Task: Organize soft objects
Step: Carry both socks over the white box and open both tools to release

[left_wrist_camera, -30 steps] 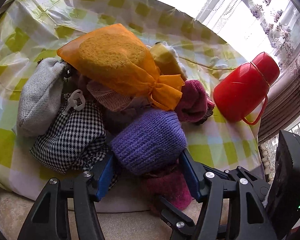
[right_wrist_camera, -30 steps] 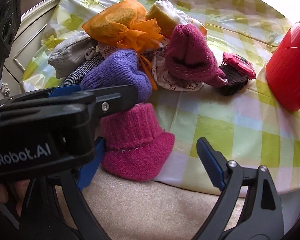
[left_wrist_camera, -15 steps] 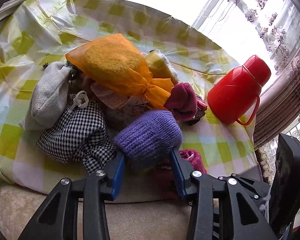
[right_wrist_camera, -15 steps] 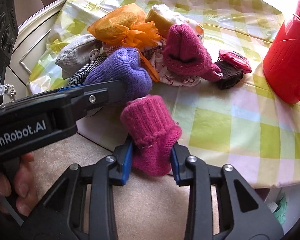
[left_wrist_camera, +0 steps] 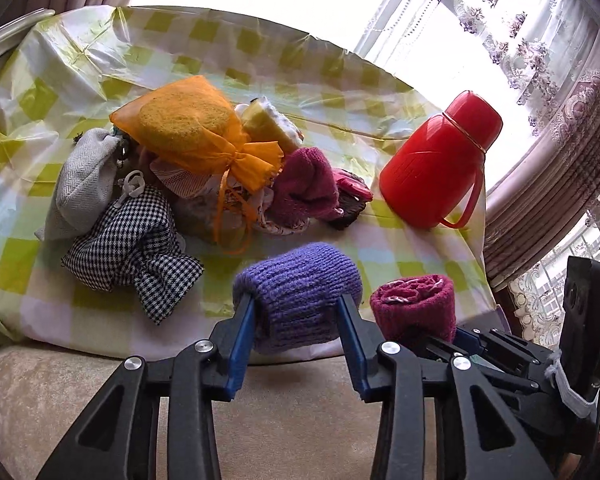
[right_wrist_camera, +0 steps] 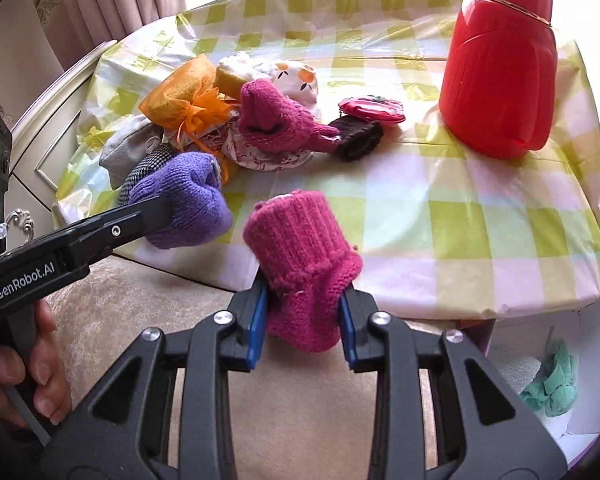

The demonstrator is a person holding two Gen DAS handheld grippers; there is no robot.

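Observation:
My left gripper (left_wrist_camera: 296, 312) is shut on a purple knitted sock (left_wrist_camera: 300, 286) and holds it off the table near its front edge; the sock also shows in the right wrist view (right_wrist_camera: 184, 200). My right gripper (right_wrist_camera: 303, 304) is shut on a magenta knitted sock (right_wrist_camera: 302, 256), held beside the purple one; it also shows in the left wrist view (left_wrist_camera: 414, 306). On the checked tablecloth (left_wrist_camera: 400, 248) lies a pile: an orange mesh bag (left_wrist_camera: 192, 136), a grey herringbone pouch (left_wrist_camera: 86, 182), a black-and-white checked pouch (left_wrist_camera: 128, 248), a second magenta sock (left_wrist_camera: 306, 188).
A red thermos jug (left_wrist_camera: 436, 160) stands at the table's right. A small pink purse (right_wrist_camera: 370, 106) and a dark knit piece (right_wrist_camera: 358, 140) lie beside the pile. A beige cushion (left_wrist_camera: 284, 412) lies below the front edge. A white box with a green cloth (right_wrist_camera: 552, 384) sits lower right.
Both grippers closed on their socks and lifted them back off the pile toward the table's front edge. The pile now lies farther away.

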